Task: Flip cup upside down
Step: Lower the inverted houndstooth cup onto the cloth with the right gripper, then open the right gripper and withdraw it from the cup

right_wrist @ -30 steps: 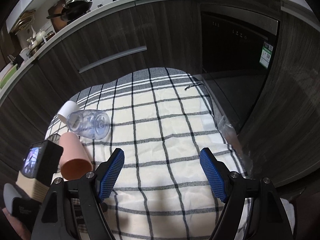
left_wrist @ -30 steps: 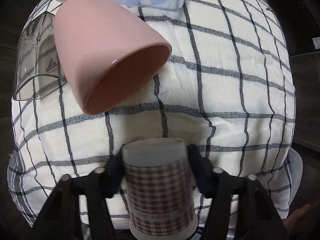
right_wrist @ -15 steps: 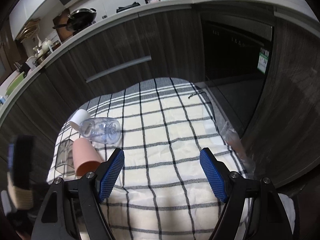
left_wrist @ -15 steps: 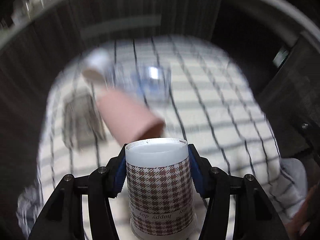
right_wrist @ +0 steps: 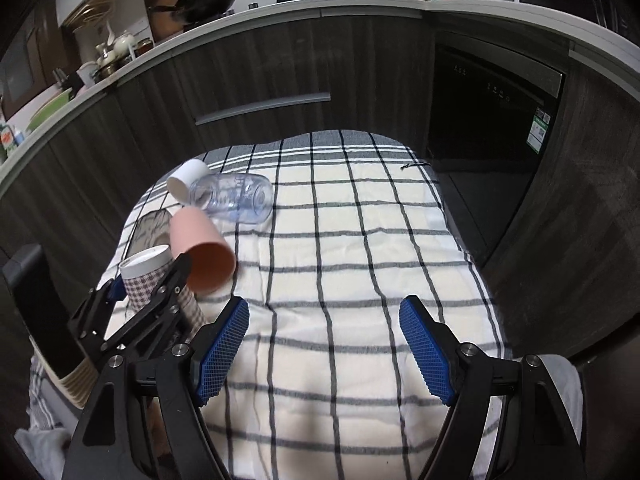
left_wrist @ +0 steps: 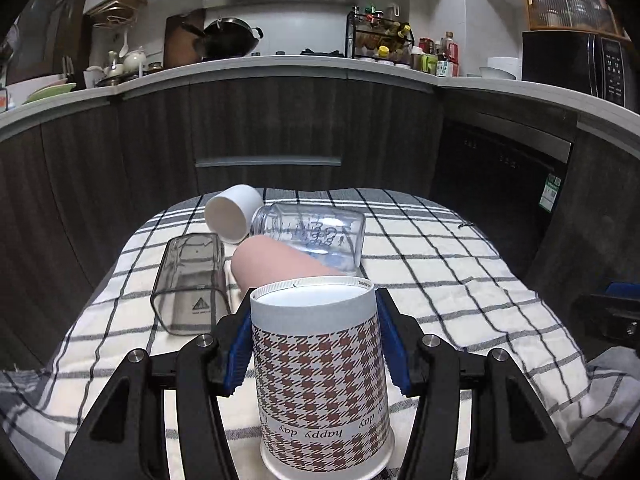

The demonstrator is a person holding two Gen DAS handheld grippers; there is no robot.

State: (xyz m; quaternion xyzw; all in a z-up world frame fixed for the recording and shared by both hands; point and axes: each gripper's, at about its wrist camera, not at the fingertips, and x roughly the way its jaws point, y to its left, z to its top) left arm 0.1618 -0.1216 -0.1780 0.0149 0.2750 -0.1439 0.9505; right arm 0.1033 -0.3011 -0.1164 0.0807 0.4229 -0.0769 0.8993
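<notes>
While the left wrist view has the left gripper with its blue fingers pressed on both sides of the houndstooth paper cup, base up and wide mouth low over the checked cloth, it hides the rim's contact, so a tilted release could tip the cup against the pink cup lying just behind. Seen from the right wrist view, the right gripper hangs wide open and empty over bare cloth, and only here does the pink cup's mouth show, almost against the left gripper.
</notes>
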